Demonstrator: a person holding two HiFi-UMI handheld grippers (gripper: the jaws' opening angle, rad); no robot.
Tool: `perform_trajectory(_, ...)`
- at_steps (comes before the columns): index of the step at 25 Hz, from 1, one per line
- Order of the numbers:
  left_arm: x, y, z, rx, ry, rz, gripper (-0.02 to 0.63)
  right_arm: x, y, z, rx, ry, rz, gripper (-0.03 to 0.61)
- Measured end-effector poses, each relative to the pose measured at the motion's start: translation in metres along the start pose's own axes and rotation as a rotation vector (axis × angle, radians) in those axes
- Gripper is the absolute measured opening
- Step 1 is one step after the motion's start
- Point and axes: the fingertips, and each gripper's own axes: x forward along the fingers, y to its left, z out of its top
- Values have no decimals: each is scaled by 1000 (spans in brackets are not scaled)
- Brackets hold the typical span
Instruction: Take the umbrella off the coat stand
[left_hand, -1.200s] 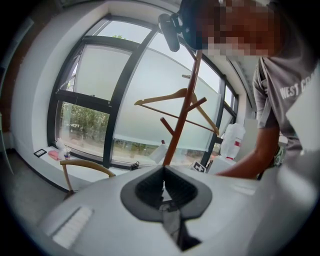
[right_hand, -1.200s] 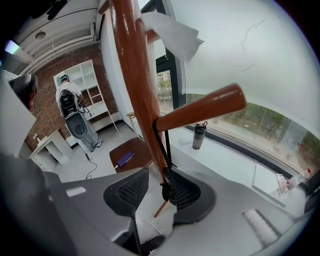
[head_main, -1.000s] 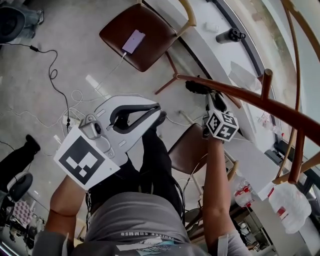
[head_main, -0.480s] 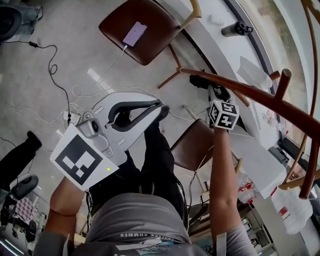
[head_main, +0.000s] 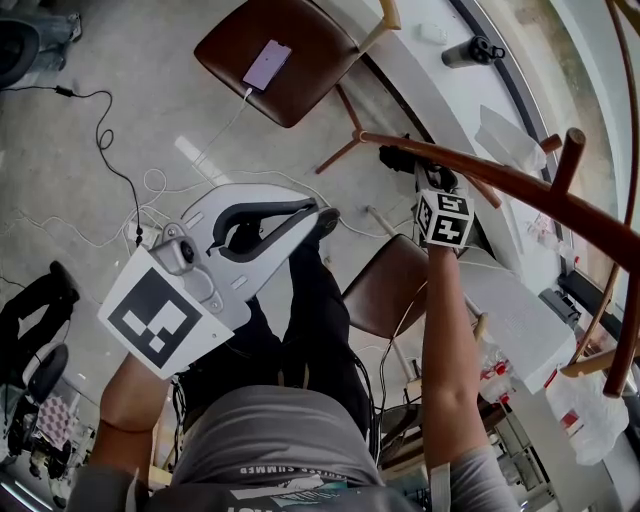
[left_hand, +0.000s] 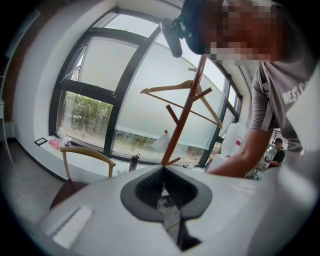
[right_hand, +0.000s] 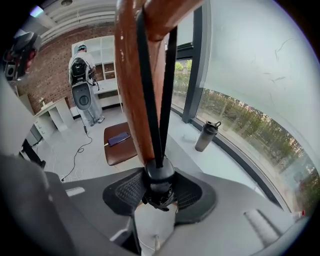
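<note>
On our right gripper (right_hand: 159, 194), the pads (right_hand: 127, 192) have just been closing and now press from both sides on the round black handle end of the umbrella (right_hand: 159, 179), which sits squarely between them. From that handle a black strap (right_hand: 154, 95) runs up and loops over a brown wooden arm of the coat stand (right_hand: 131, 70), so the umbrella hangs from the stand. Our left gripper (left_hand: 163, 170) has its jaws tip to tip with nothing between them, and we hold it well apart from the stand. Beyond the wooden arm we see a brown chair (right_hand: 116, 150) with a phone (right_hand: 119, 138) lying on its seat. A dark bottle (right_hand: 206, 136) stands upright on the white sill (right_hand: 222, 157) by the window.
</note>
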Motion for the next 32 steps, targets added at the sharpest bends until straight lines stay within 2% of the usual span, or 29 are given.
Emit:
perform_trajectory(8,-5,-4,9,10,6,-6,2,-19,-1,-6,56,-3,-40,156)
perform_trajectory(23,-24,-11,40,30,2,-16,2,-89,-12,23,130,-93,-110,156)
perform_trajectory(32,-39,-15,64,42,-15,-28,2,-136,-29,36,197,-113,-177,156)
